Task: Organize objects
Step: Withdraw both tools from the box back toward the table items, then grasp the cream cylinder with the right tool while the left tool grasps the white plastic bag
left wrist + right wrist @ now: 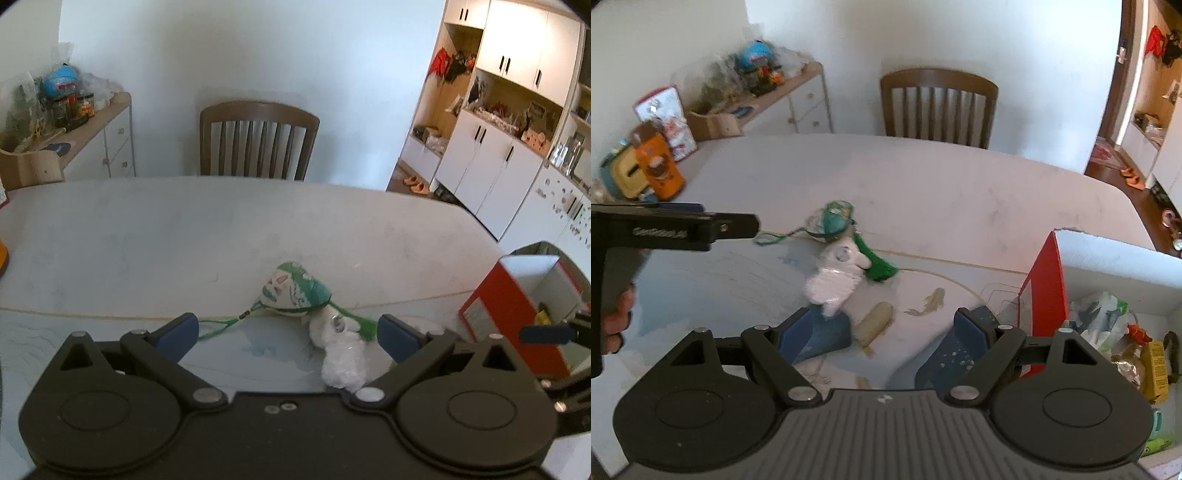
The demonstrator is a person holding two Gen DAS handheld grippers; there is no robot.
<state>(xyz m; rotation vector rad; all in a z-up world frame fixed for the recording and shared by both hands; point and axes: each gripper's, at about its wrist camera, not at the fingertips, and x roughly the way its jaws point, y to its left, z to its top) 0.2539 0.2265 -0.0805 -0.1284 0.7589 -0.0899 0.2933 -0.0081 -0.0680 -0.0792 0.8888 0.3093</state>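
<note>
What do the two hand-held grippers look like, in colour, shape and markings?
Both are matte black with round hinge discs, silver pivot bolts and dark blue finger pads. The left gripper has a smooth body; the right gripper has a ribbed grey top. The left one's side bears small pale lettering, unreadable.

Black grippers — blue finger pads, silver pivot screws

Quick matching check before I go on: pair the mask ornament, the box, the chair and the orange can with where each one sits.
Things:
1. mask ornament
2. box
3. chair
4. orange can

Places:
A. far side of the table
B. table's right edge, open, with packets inside
C. middle of the table, beside a white plush toy
D. table's left end

Pairs: 1-C, 2-B, 3-A, 4-D
</note>
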